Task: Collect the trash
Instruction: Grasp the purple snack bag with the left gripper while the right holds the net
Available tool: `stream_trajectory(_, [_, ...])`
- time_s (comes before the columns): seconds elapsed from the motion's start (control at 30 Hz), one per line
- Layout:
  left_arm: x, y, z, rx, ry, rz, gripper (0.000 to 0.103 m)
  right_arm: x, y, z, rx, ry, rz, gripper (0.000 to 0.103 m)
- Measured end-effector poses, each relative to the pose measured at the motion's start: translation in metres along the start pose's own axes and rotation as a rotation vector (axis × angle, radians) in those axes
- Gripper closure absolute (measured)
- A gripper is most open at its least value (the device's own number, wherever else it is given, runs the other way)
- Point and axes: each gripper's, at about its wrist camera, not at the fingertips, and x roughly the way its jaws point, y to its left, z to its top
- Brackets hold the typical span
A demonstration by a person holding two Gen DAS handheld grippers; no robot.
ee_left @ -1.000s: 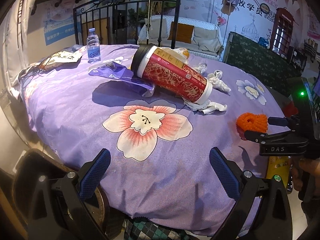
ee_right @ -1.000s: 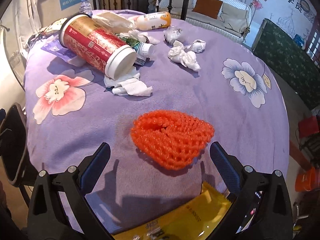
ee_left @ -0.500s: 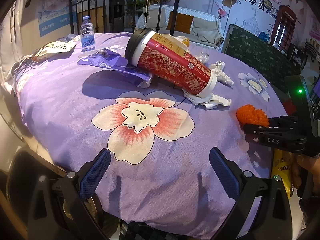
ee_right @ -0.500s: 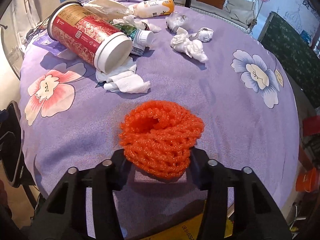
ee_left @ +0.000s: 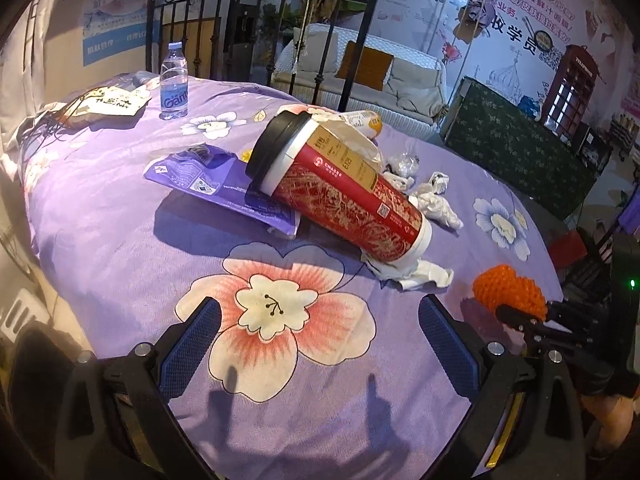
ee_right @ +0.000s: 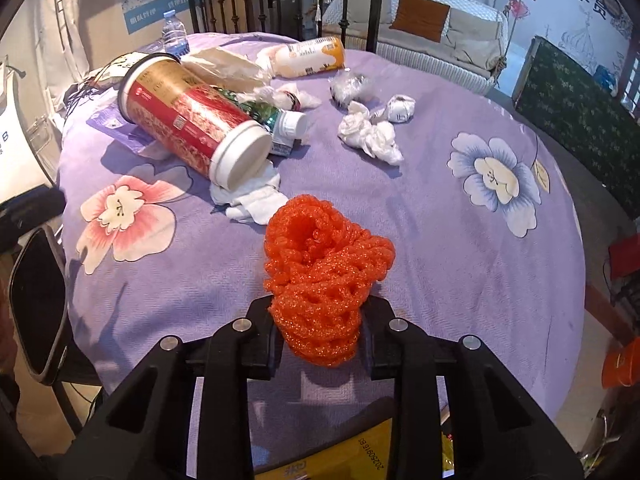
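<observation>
An orange foam fruit net [ee_right: 320, 276], crumpled into a bunched ring, is pinched between the pads of the right gripper [ee_right: 320, 330], whose jaws have just been closing on it, near the round table's [ee_right: 460, 264] near edge. The left gripper [ee_left: 318, 338] hangs with its blue-padded jaws wide apart and empty above a pink flower print, bare purple cloth around it. Farther in lie a toppled red drink cup [ee_right: 192, 130], white crumpled tissues [ee_right: 370, 136], a purple wrapper [ee_left: 224, 186], and an upright water bottle [ee_left: 174, 80] near the far edge.
</observation>
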Motion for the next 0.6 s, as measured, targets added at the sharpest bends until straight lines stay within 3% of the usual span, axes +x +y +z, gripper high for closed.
stream_trajectory(0.17, [0.012,0.016,0.013,-0.049,0.000,0.070,0.006,-0.012,0.004,0.000,-0.006,-0.036,0.034,0.073])
stream_trajectory(0.37, [0.030,0.068,0.039,-0.228,-0.017,0.107,0.009,-0.027,0.015,-0.010,-0.042,-0.063,0.037,0.073])
stream_trajectory(0.6, [0.065,0.103,0.055,-0.370,0.013,0.107,0.025,-0.042,0.038,-0.019,-0.040,-0.100,0.065,0.073])
